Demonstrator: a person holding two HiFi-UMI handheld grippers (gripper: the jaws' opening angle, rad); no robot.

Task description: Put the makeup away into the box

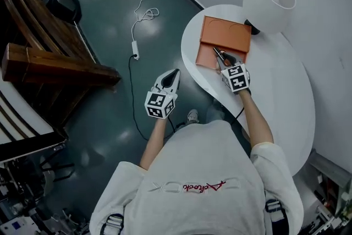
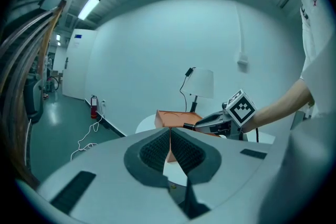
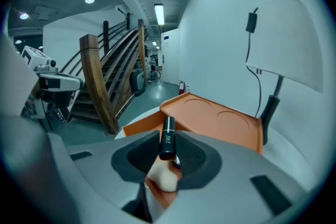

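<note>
An orange box [image 1: 225, 34] lies open on the white round table [image 1: 275, 102]. My right gripper [image 1: 221, 58] hovers over the box's near edge, shut on a black makeup tube [image 3: 167, 136] that stands upright between its pads. In the right gripper view the box [image 3: 220, 123] is just beyond the jaws, and something pale shows below the tube. My left gripper [image 1: 175, 74] hangs over the floor to the left of the table, shut with nothing between its pads. In the left gripper view, the box [image 2: 170, 118] and the right gripper [image 2: 191, 126] are ahead.
A white lamp [image 1: 269, 5] stands on the table behind the box, against the wall. A wooden staircase [image 1: 49, 63] fills the left side. A white cable [image 1: 137, 36] trails across the dark green floor.
</note>
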